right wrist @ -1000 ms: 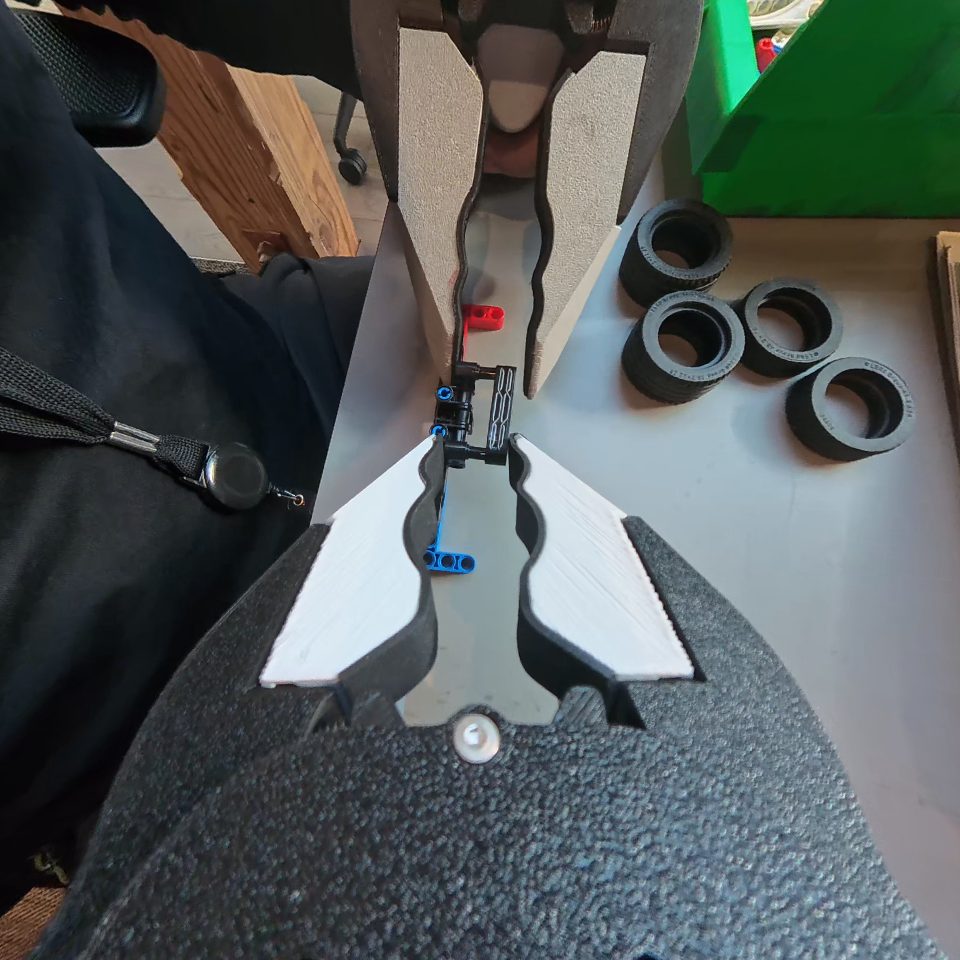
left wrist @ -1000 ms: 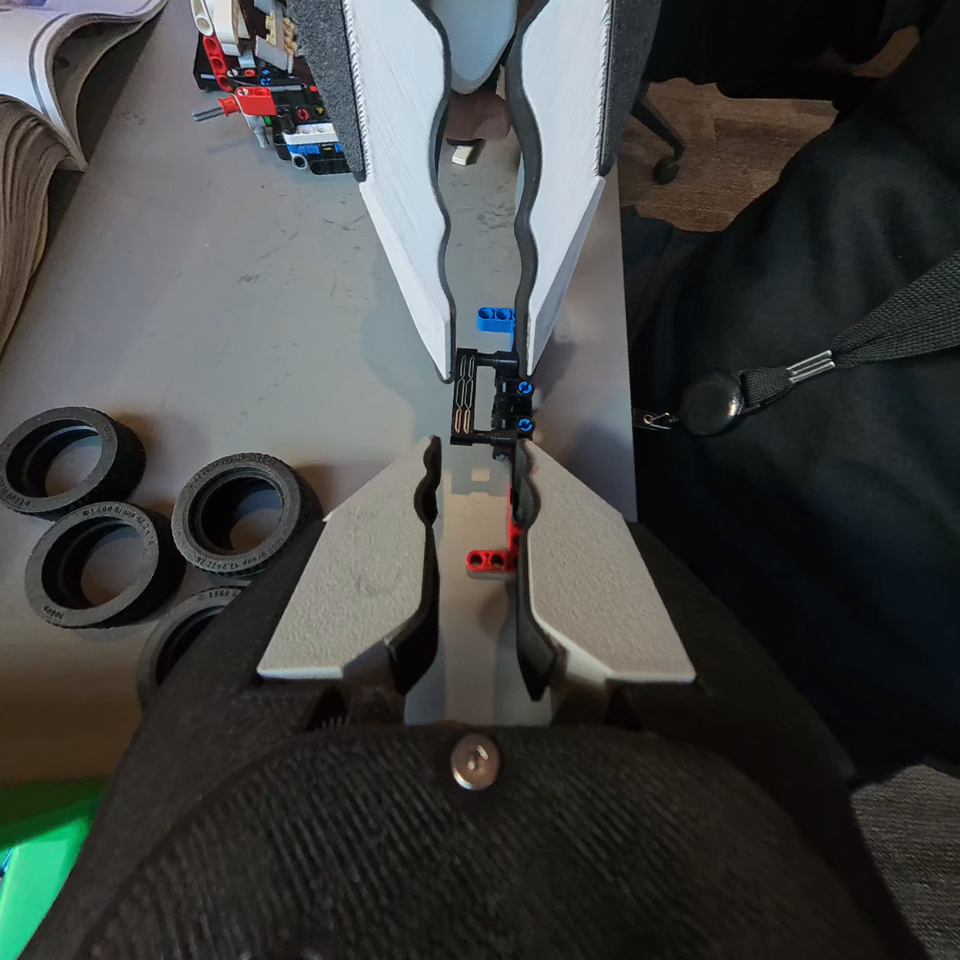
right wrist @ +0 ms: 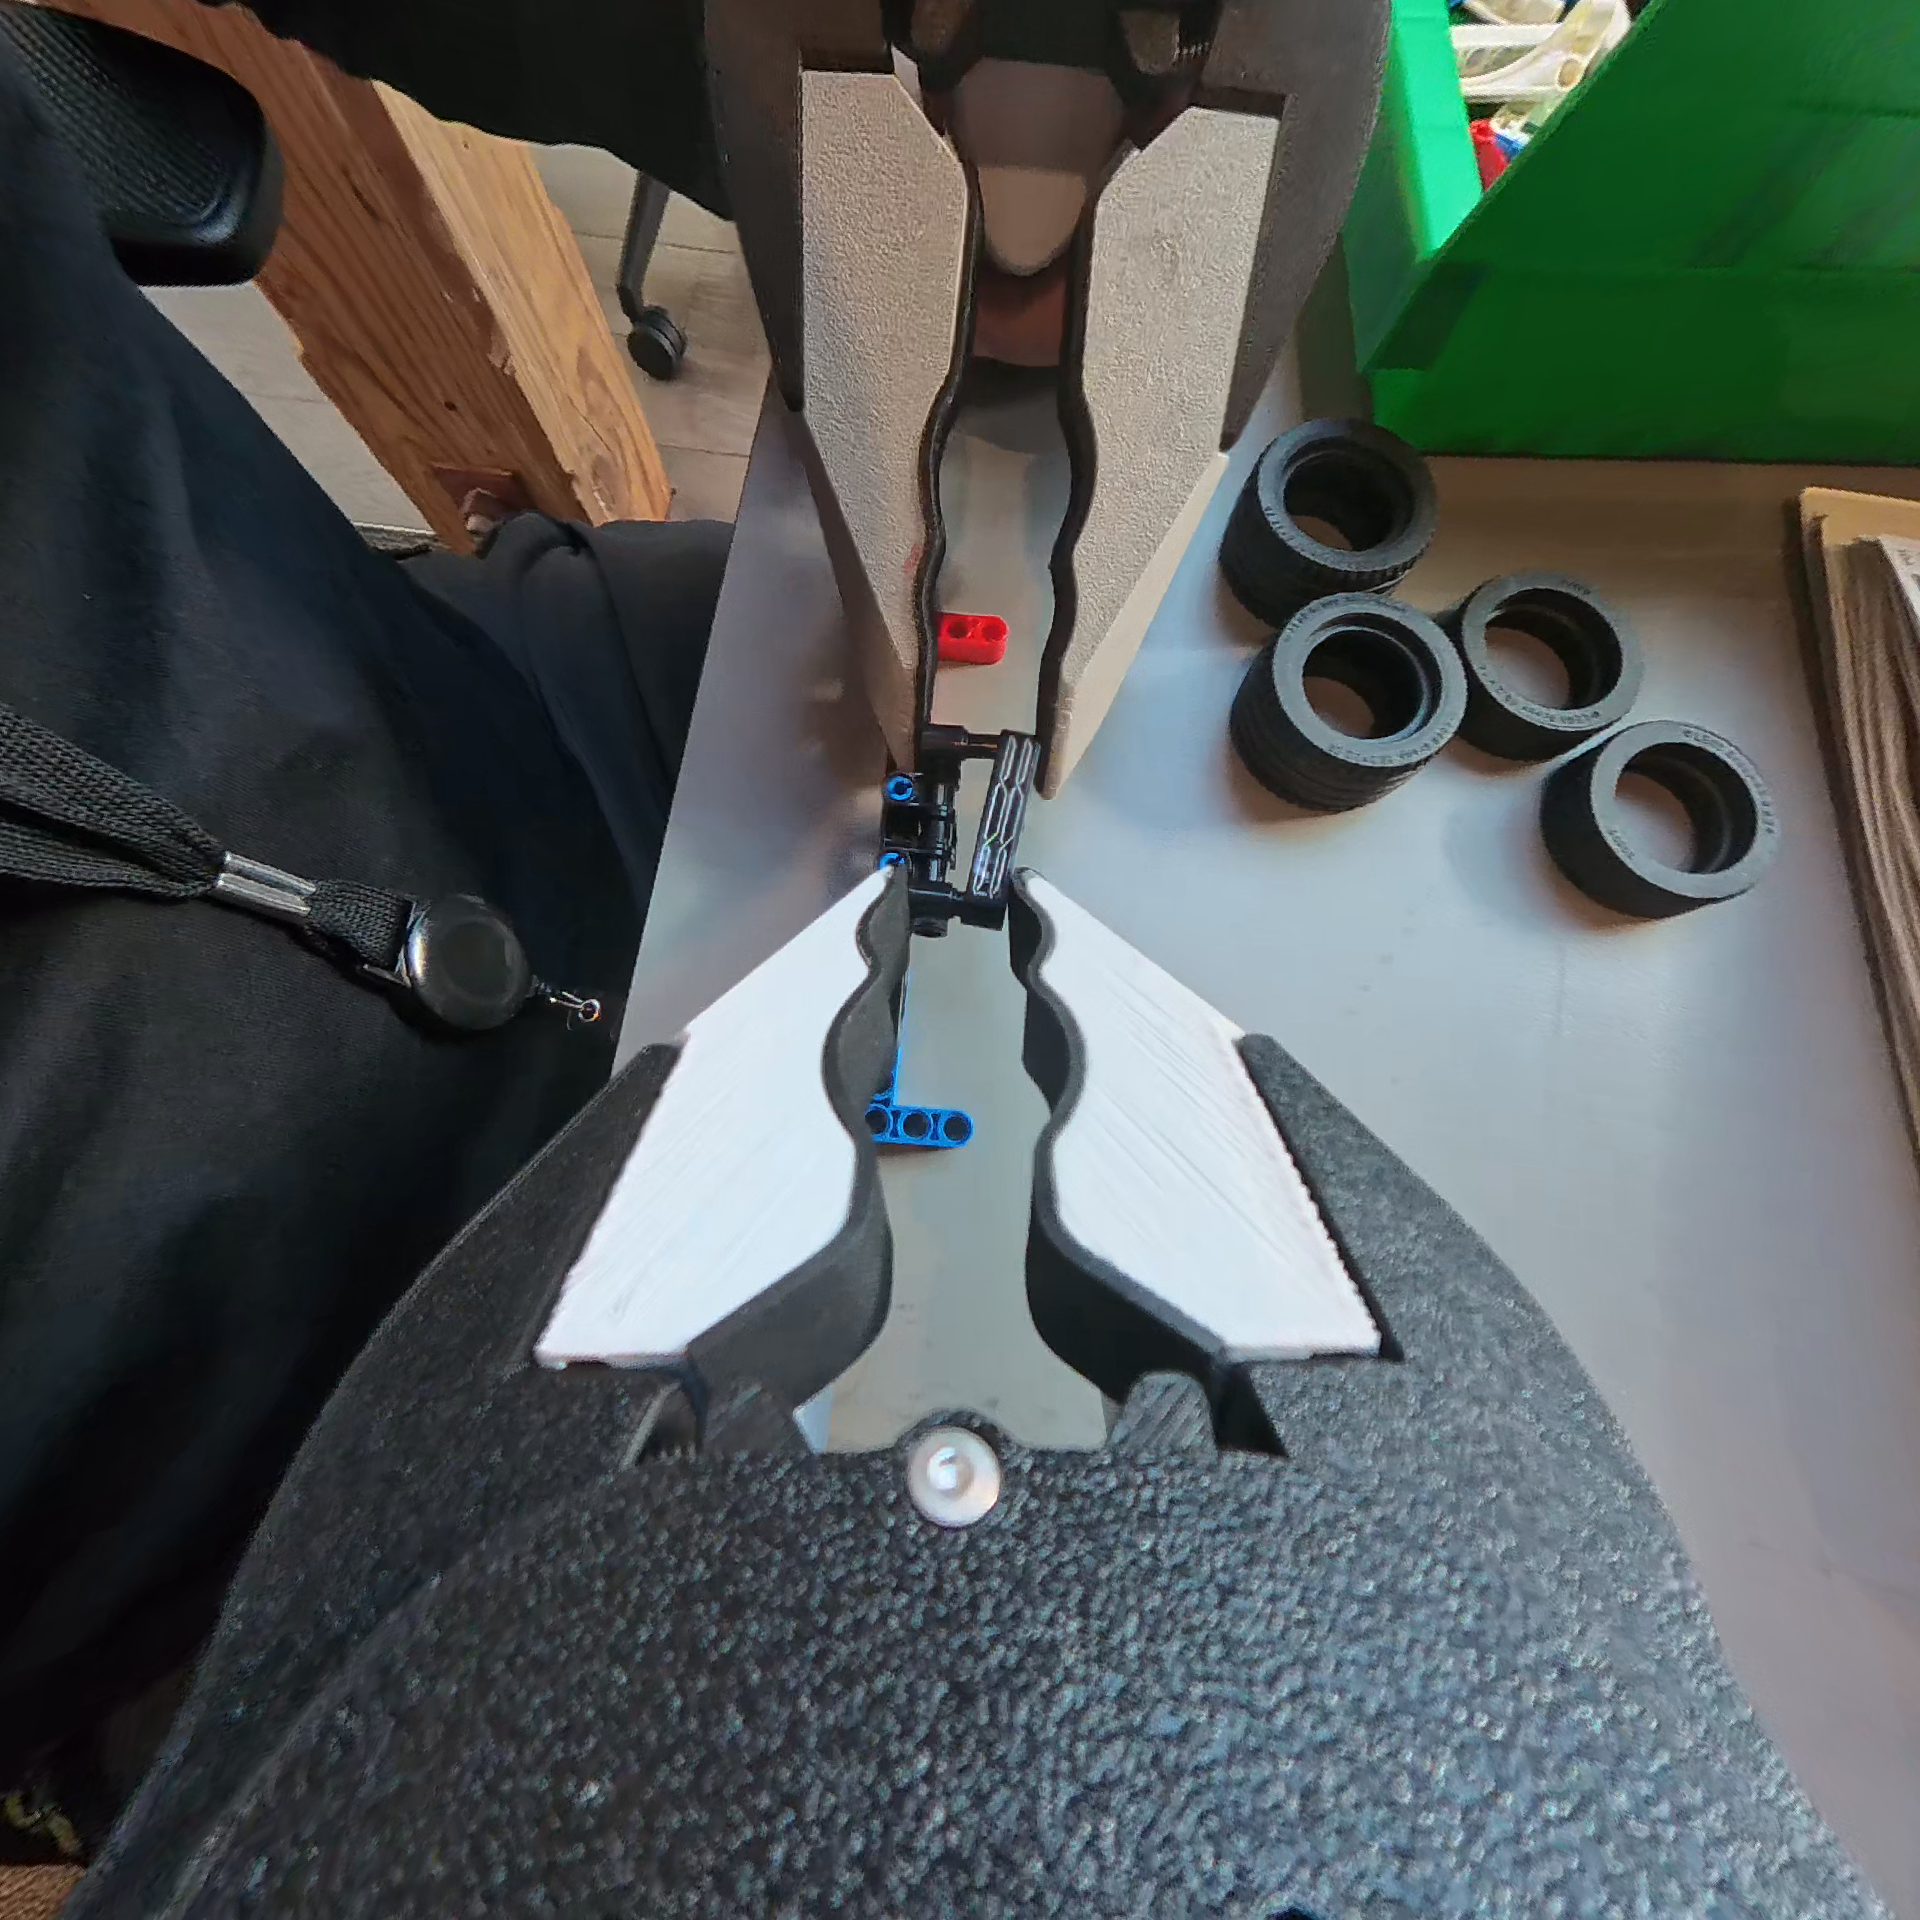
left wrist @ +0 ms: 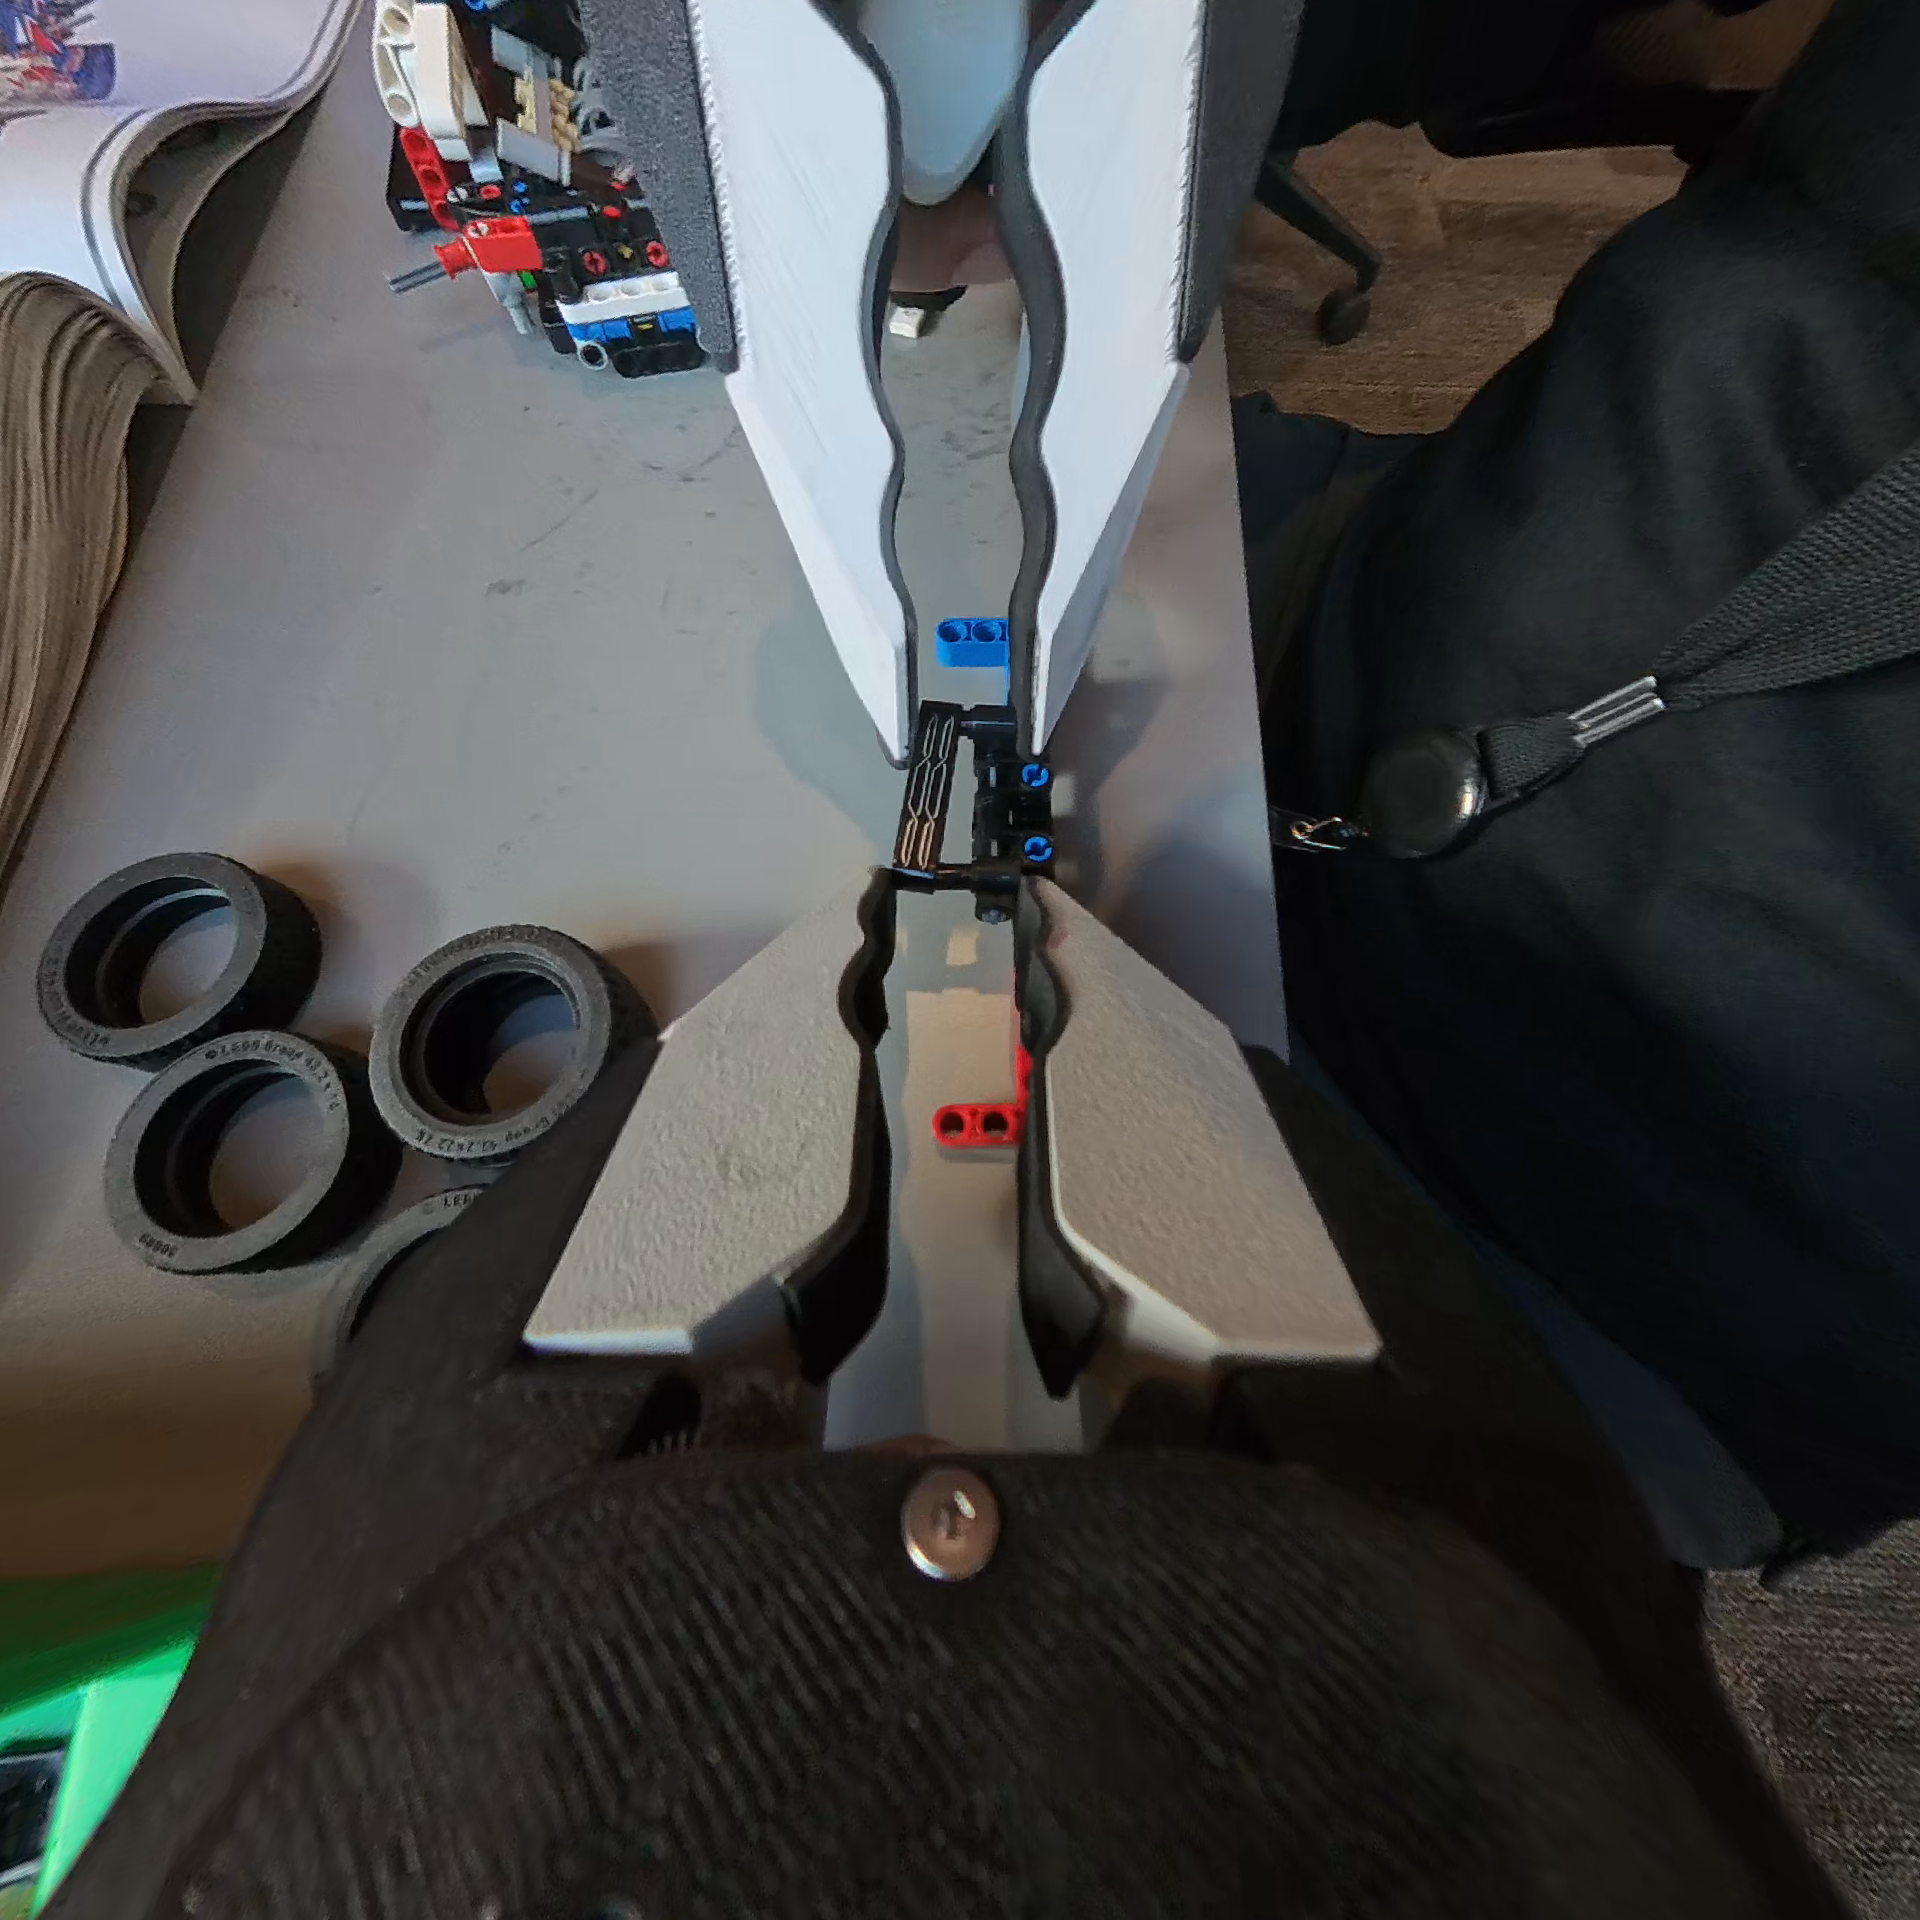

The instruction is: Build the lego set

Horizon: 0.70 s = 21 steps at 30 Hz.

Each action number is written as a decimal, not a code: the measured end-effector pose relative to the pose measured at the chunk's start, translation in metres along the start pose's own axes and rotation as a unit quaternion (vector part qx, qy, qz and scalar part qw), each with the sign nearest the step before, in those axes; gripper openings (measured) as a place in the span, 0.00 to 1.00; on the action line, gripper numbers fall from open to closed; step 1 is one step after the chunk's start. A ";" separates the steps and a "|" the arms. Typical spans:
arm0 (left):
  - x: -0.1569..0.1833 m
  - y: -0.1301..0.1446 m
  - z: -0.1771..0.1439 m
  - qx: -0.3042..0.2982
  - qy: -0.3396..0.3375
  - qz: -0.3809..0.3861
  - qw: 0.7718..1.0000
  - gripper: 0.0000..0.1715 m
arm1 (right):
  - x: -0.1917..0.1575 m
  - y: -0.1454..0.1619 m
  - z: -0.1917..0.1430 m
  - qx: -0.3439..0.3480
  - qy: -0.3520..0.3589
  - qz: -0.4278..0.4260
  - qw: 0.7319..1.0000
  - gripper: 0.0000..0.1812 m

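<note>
Grey-fingered left hand-held gripper and white-fingered right hand-held gripper meet tip to tip over the grey surface, both pinching one small black lego assembly between them. That assembly, the landmark here, is a flat black patterned plate joined by two thin black arms to a black connector block carrying two blue pins. The left hand-held gripper's narrowed fingertips grip the assembly's near end in the left wrist view; the right hand-held gripper's narrowed fingertips grip its opposite end. The assembly sits close to the surface's edge; whether it touches the surface cannot be told.

Beyond the assembly, between the white fingers in the left wrist view, lies a blue angled lego beam. On the assembly's other side, between the grey fingers, lies a red angled lego beam. Four black rubber tyres cluster well apart from the assembly, toward the surface's middle, near a green plastic bin. A partly built multicoloured lego model stands farther off, beside an open instruction booklet.
</note>
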State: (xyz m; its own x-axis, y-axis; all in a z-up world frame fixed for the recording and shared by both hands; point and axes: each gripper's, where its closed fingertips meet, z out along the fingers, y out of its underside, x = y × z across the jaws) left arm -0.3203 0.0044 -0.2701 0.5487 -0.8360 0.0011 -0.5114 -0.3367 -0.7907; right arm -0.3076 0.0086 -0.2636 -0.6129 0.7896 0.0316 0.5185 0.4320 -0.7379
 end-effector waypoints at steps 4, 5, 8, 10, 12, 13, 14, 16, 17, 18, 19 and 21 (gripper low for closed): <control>0.004 0.000 0.001 0.000 0.004 0.012 1.000 0.12 | -0.003 0.001 -0.001 -0.003 -0.013 0.000 1.000 0.10; 0.004 0.000 0.001 0.000 0.000 0.016 1.000 0.12 | -0.003 0.001 0.000 -0.003 -0.017 0.010 1.000 0.10; 0.005 -0.001 0.002 0.001 -0.001 0.021 1.000 0.13 | -0.002 0.002 -0.001 -0.011 -0.023 0.022 0.999 0.13; 0.007 -0.001 0.002 0.001 0.007 0.018 1.000 0.13 | 0.001 0.000 -0.001 -0.022 -0.005 -0.002 1.000 0.19; 0.008 0.000 0.001 0.001 0.014 0.016 1.000 0.13 | 0.000 -0.002 0.000 -0.030 -0.004 -0.021 0.999 0.20; 0.009 0.000 0.001 0.001 0.017 0.014 1.000 0.13 | 0.000 -0.002 0.000 -0.034 -0.006 -0.025 0.999 0.20; 0.008 0.000 0.001 0.000 0.016 0.012 1.000 0.13 | 0.000 -0.002 0.000 -0.038 -0.007 -0.031 0.999 0.20; 0.008 0.000 0.001 0.001 0.012 0.015 1.000 0.13 | -0.002 0.003 -0.004 -0.048 -0.022 -0.035 0.998 0.19; 0.008 0.000 0.001 0.001 0.010 0.017 1.000 0.13 | 0.001 0.004 -0.007 -0.049 -0.019 -0.032 0.998 0.19; 0.007 0.000 0.001 0.001 0.008 0.016 1.000 0.13 | 0.003 0.003 -0.008 -0.043 -0.018 -0.023 0.999 0.20; 0.008 0.000 0.001 0.001 0.009 0.014 1.000 0.13 | 0.002 0.000 -0.009 -0.030 -0.025 -0.012 0.999 0.20; 0.007 0.000 0.001 0.001 0.010 0.012 1.000 0.13 | -0.001 -0.010 -0.008 -0.003 -0.032 0.006 0.999 0.19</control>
State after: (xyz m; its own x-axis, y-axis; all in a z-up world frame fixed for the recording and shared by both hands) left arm -0.3158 -0.0015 -0.2706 0.5235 -0.8520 -0.0057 -0.5225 -0.3158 -0.7920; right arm -0.3076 0.0069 -0.2513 -0.6437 0.7650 -0.0209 0.5300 0.4260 -0.7333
